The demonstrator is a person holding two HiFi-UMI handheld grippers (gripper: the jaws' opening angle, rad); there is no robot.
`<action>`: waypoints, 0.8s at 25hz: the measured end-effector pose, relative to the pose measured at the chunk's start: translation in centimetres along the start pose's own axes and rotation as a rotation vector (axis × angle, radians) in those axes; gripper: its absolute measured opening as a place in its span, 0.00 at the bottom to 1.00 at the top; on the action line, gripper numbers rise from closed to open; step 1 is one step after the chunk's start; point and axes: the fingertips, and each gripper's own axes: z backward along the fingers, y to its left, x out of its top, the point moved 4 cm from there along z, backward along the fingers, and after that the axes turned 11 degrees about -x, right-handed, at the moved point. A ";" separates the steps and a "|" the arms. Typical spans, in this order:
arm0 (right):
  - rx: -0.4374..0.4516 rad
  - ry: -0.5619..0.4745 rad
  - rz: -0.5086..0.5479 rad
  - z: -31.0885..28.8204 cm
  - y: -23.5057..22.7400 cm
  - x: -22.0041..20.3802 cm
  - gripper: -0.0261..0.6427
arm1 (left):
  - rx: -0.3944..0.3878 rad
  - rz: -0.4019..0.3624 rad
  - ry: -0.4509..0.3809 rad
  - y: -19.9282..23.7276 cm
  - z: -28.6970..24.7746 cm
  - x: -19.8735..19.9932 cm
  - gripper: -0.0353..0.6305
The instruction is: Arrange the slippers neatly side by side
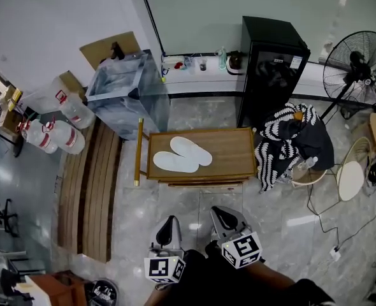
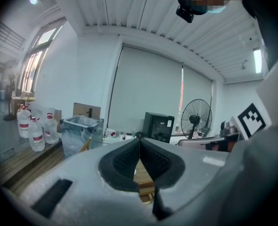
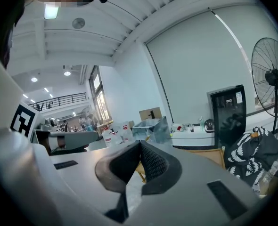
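Slippers, two flat white ones [image 1: 183, 156], lie at the centre of the head view on a low brown wooden table [image 1: 234, 150]. They overlap at an angle, one toward 7 o'clock and the other toward 1 o'clock.

From left to right in the head view:
- Clear plastic water bottles with red labels [image 1: 48, 136] stand at 9 o'clock.
- A slatted wooden bench [image 1: 89, 183] lies just beside them.
- A translucent grey plastic bin [image 1: 124, 94] stands at 11 o'clock, near the table's far left corner.
- The left gripper [image 1: 169, 222] is at 6 o'clock, well apart from the table. Its dark ribbed pads are pressed together with nothing between them.
- The right gripper [image 1: 222, 211] is just beside it, also fully closed and empty.
- A tall black cabinet [image 1: 271, 69] stands at 1 o'clock.
- A black-and-white patterned cloth [image 1: 283, 142] is heaped at 3 o'clock, beside the table's right end.
- A black pedestal fan [image 1: 360, 65] stands at 2 o'clock.
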 end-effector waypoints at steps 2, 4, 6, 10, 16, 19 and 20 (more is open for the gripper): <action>0.008 0.004 0.004 -1.0 -0.7 0.4 0.06 | 0.016 0.009 -0.003 0.3 -1.0 0.3 0.08; 0.016 0.011 0.004 -1.8 -1.1 0.5 0.06 | 0.023 0.017 0.003 0.4 -1.8 0.2 0.08; 0.021 0.015 0.005 -2.7 -1.4 0.8 0.06 | 0.025 0.019 0.004 0.7 -2.6 0.3 0.08; 0.019 0.017 0.013 -4.5 -1.8 1.2 0.06 | 0.020 0.022 -0.004 1.8 -4.4 0.7 0.08; -0.021 0.022 0.035 -8.4 -3.4 2.0 0.06 | -0.013 0.023 -0.007 4.3 -8.2 1.4 0.08; -0.050 0.026 0.042 -10.7 -3.9 2.5 0.06 | -0.042 0.015 -0.003 6.2 -10.3 2.0 0.08; -0.059 0.032 0.044 -11.7 -4.0 2.7 0.06 | -0.054 0.013 -0.001 7.0 -11.1 2.3 0.08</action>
